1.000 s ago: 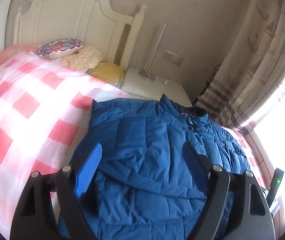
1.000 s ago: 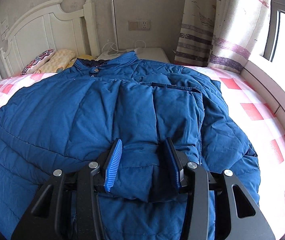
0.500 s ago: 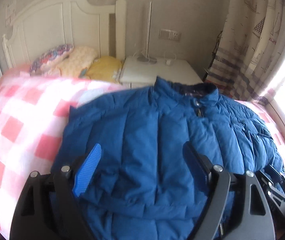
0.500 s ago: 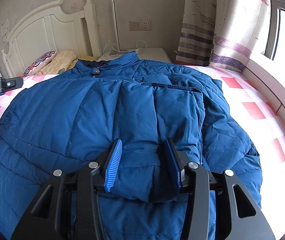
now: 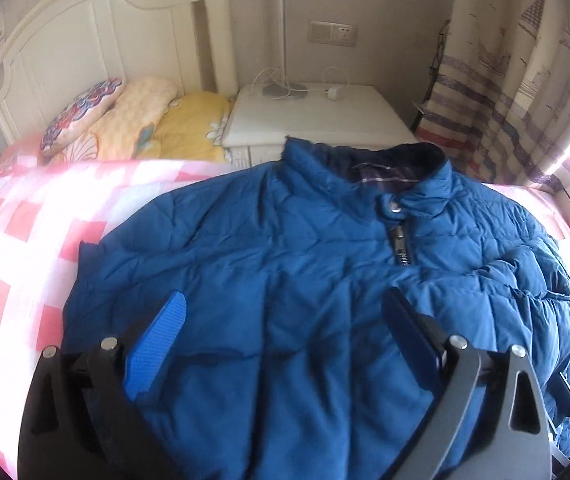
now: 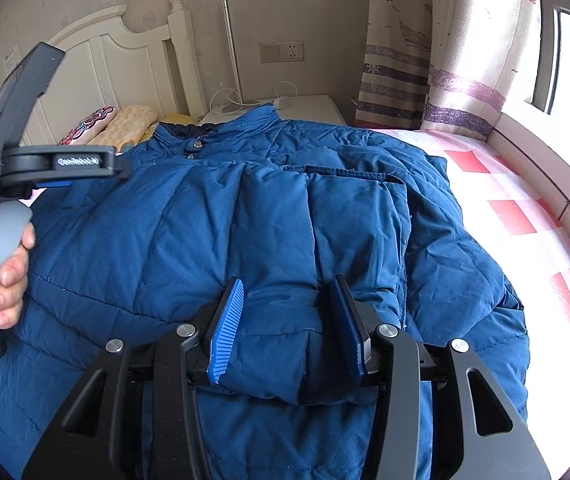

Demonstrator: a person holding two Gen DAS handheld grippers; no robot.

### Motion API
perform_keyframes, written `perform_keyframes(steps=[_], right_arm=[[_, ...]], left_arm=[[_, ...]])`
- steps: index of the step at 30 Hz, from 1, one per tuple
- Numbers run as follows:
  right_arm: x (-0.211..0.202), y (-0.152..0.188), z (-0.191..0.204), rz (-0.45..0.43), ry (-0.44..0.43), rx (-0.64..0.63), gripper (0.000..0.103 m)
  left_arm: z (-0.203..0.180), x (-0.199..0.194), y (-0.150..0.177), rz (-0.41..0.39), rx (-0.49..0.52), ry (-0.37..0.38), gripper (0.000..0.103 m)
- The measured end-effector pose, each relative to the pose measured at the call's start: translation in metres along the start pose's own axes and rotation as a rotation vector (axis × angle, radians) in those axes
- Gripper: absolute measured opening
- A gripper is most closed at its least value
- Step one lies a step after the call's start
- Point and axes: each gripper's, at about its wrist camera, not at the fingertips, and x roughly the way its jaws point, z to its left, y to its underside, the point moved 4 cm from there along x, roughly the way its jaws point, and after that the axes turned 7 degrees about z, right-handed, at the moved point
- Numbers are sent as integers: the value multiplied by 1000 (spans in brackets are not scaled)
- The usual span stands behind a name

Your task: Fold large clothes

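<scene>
Since a second ago our left hand-held gripper (image 5: 281,336) swung over the jacket (image 5: 285,264) on the bed (image 5: 25,216), jaws opening, empty; the right hand-held gripper (image 6: 289,320) clamps a sleeve fold. Puffy, soft, slippery: grip thick seams.

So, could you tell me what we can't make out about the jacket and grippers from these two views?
- Jacket hem: left wrist view, cut off by the lower edge and the opening left gripper.
- Sleeve end: right wrist view, hidden between the right gripper fingers and frame.
- Left gripper fingertips: right wrist view, cut off at the left edge.
</scene>
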Motion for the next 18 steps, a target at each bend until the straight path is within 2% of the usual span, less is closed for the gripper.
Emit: perform_keyframes(steps=[3,4,5,6,8,10,12,13,16,18], right_arm=[[0,0,0,-1,-8,5,45],[0,0,0,-1,-13,8,45],[1,0,0,0,-15,11,45],[0,0,-2,0,-18,12,45],[0,0,-2,0,-24,16,45],[0,0,-2,-3,-28,18,45],[0,0,-3,-5,-34,20,45],[0,0,-3,-5,-35,21,45],[0,0,-3,-5,-32,18,45],[0,0,-3,-6,-26,9,46]], left_arm=[[-32,31,6,57,91,-49,99],[-36,40,9,45,101,-71,102],[-35,41,10,20,94,-66,102],[-32,42,10,28,80,-44,102],[-21,35,9,48,48,-3,101],[-5,11,7,-13,21,22,98],[16,-15,9,-96,10,-10,99],[27,-20,11,-110,-4,-33,99],[58,-9,23,-78,-36,-89,99],[71,16,36,-22,-39,-118,99]])
